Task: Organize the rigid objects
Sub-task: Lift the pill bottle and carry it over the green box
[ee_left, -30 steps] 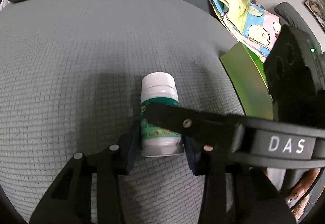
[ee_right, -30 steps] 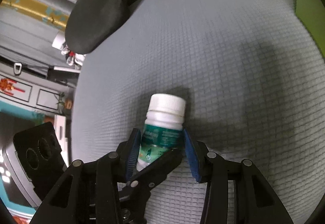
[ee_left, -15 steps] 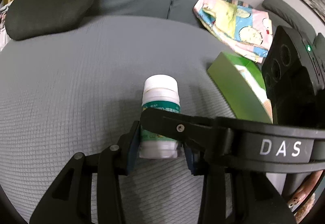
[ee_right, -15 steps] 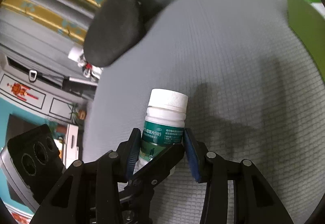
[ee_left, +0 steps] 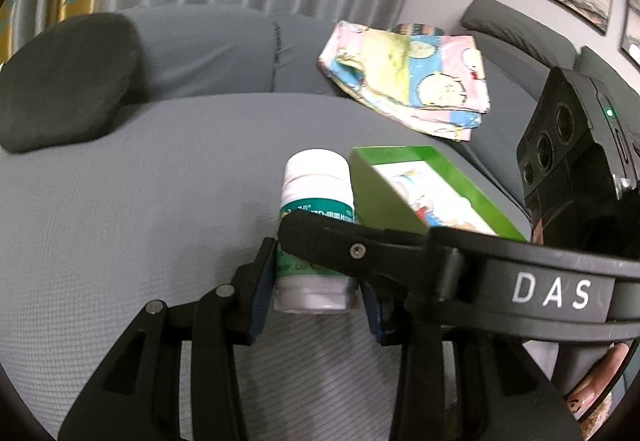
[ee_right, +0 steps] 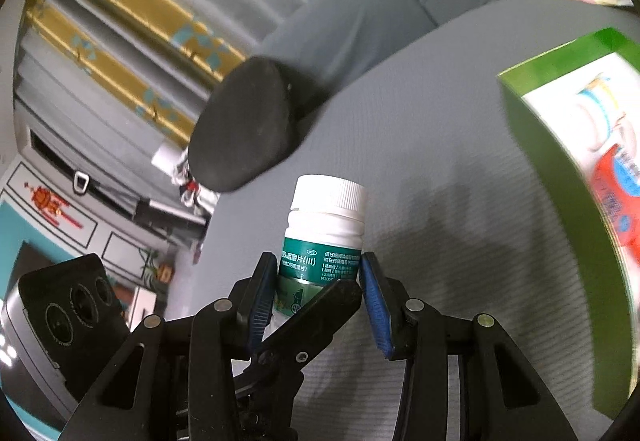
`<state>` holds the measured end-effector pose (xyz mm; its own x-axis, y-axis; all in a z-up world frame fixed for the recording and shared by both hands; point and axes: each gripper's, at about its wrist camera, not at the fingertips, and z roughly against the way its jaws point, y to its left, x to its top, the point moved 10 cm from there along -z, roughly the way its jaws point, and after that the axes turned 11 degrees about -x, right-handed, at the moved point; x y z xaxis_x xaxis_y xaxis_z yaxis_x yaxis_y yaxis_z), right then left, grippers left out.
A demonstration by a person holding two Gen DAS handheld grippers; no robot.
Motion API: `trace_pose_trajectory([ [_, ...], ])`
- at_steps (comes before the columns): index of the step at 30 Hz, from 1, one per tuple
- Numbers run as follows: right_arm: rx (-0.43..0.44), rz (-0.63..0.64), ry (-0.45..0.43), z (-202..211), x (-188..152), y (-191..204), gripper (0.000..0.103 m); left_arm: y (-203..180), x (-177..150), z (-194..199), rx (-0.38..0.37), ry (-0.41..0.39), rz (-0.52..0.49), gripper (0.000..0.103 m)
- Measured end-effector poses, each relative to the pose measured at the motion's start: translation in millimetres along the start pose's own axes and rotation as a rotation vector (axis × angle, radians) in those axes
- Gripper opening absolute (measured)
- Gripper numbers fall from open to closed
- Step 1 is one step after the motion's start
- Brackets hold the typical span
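My left gripper [ee_left: 316,293] and right gripper [ee_right: 318,293] both clamp the same white-capped medicine bottle [ee_left: 314,217], blue pads pressed to its green label from either side. The bottle stands upright between the fingers, above the grey sofa cushion [ee_left: 120,201]. A green box [ee_left: 424,189] lies just beside it; a cartoon-print cloth [ee_left: 408,81] rests farther back.

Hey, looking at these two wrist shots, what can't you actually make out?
- Bottle label, left wrist view: right gripper's finger crosses it.
- Bottle base, right wrist view: the other gripper's finger covers it.
- Green box print, right wrist view: blurred and cut by the edge.
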<state>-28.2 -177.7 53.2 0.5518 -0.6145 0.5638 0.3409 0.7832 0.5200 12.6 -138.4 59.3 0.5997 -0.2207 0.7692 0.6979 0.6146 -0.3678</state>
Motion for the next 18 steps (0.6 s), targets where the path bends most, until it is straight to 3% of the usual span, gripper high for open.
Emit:
trace_pose_trajectory([
  [18,-0.159,-0.114,-0.192,68,28,-76,0.045,-104,4,-46,-0.169,0.017,-0.162,0.037],
])
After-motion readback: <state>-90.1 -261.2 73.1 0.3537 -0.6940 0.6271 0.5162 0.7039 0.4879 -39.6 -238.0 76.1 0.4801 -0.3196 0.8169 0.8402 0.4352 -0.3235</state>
